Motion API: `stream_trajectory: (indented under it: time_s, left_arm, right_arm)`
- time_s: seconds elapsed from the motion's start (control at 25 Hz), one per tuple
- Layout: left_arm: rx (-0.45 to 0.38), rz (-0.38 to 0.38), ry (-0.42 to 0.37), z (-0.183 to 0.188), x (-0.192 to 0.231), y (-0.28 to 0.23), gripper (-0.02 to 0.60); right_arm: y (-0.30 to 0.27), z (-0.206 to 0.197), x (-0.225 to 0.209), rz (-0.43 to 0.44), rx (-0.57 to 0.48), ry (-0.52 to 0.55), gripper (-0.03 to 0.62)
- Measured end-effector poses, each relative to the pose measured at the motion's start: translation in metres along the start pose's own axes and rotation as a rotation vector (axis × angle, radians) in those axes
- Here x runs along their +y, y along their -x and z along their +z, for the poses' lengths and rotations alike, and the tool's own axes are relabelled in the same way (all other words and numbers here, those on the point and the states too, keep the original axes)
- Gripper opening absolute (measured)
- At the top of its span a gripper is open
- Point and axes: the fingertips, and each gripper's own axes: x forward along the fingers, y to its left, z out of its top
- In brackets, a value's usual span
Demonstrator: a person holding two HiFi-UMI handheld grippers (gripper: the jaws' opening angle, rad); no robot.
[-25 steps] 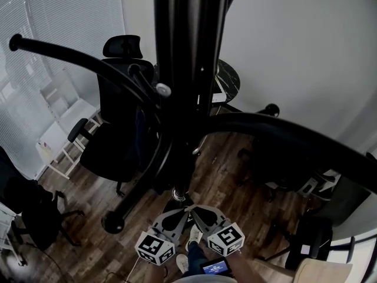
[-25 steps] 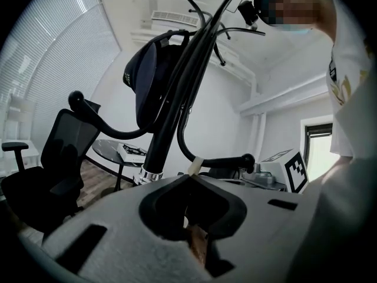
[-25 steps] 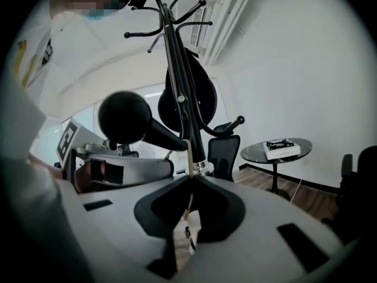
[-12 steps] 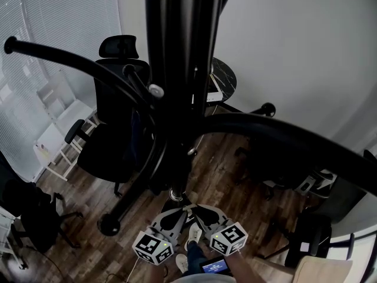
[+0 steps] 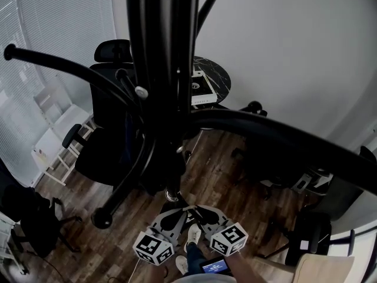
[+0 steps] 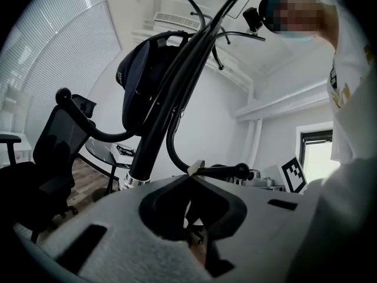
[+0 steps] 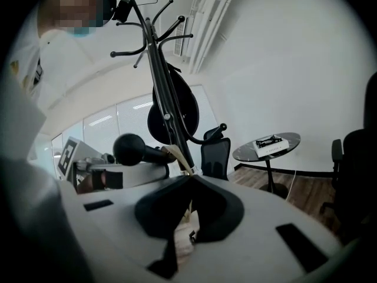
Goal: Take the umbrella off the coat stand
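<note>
A black coat stand (image 5: 168,99) with curved, ball-ended arms fills the head view. Against its pole hangs a dark navy folded bundle (image 6: 147,75), which I take for the umbrella; it is also in the right gripper view (image 7: 171,108). A silver collar (image 5: 171,196) ends the pole low down. My left gripper (image 5: 184,212) and right gripper (image 5: 195,210) sit side by side below that collar, tips almost touching, apart from the bundle. The left gripper (image 6: 189,175) and the right gripper (image 7: 189,177) are both shut, a cream strip (image 6: 197,167) just beyond the tips.
A black office chair (image 5: 109,134) stands left of the stand. Behind it is a round dark table (image 5: 221,78) with a white box (image 5: 200,87). White shelving (image 5: 59,140) stands by the blinds. Another dark chair (image 5: 318,234) is at lower right, on a wooden floor (image 5: 224,181).
The stand has slid left and up in the head view, so more of the round table shows. Both grippers stay low, together and shut.
</note>
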Motion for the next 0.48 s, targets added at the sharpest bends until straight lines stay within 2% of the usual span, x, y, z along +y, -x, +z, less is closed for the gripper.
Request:
stream_trajectory:
  time_s: [0.48]
  left_arm:
    - [-0.009, -0.021, -0.001, 0.002, -0.012, 0.001, 0.02]
  right_arm:
    - [0.015, 0.002, 0.001, -0.013, -0.013, 0.001, 0.016]
